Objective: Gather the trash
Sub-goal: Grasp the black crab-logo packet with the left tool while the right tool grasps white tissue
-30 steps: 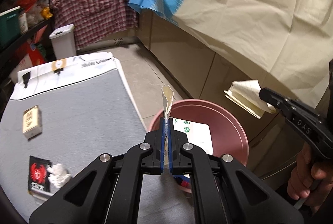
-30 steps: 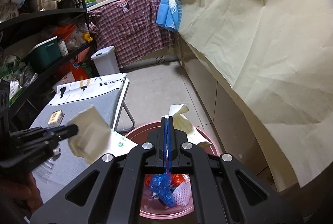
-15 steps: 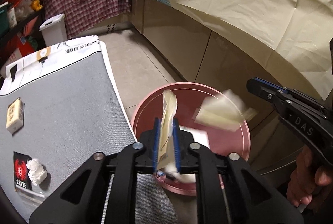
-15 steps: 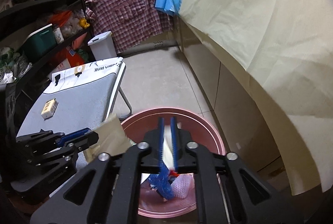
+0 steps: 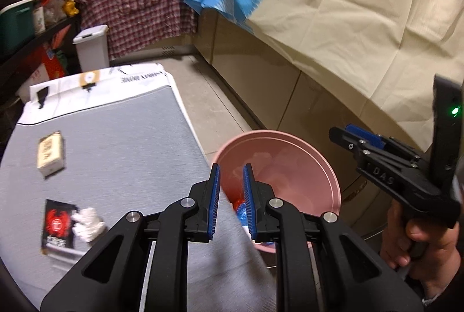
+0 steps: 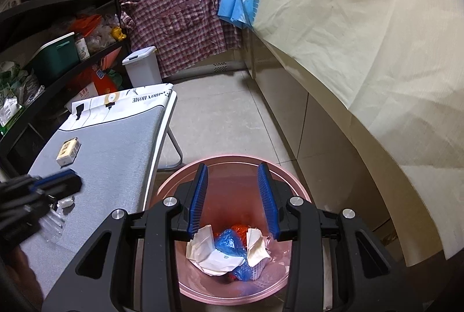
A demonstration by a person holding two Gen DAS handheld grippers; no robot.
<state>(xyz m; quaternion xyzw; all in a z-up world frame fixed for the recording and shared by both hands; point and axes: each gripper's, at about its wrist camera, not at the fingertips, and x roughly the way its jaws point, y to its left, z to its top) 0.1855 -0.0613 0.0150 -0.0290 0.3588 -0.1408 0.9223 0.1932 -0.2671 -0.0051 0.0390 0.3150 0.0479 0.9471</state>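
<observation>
1. The right gripper (image 6: 232, 175) hangs over the pink bin (image 6: 174, 184) with its jaws opening — the blue pads stand well apart and nothing is between them.
2. Straight below those jaws, in the bottom of the bin, lies the collected trash (image 6: 229, 251): crumpled white paper, a blue plastic bag and something orange-red under it.
3. The left gripper (image 5: 231, 175) has its jaws parted by a narrow gap and holds nothing; it sits over the near corner of the grey table (image 5: 121, 144), at the bin's (image 5: 333, 181) left rim.
4. Between and past the left jaws, a little blue and red trash shows inside the bin.
5. On the table to the left lie a black packet with a red crab print (image 5: 58, 223) and a crumpled white tissue (image 5: 88, 223) — the tissue touches the packet's right edge.
6. Farther back on the table lies a small cream box (image 5: 50, 152), well apart from the packet.
7. The bin stands on the tiled floor (image 6: 220, 120) just beside the table, with cabinets under a cream cloth (image 6: 362, 22) to its right.
8. A hand (image 5: 420, 242) grips the right gripper's handle at the lower right of the left view.
</observation>
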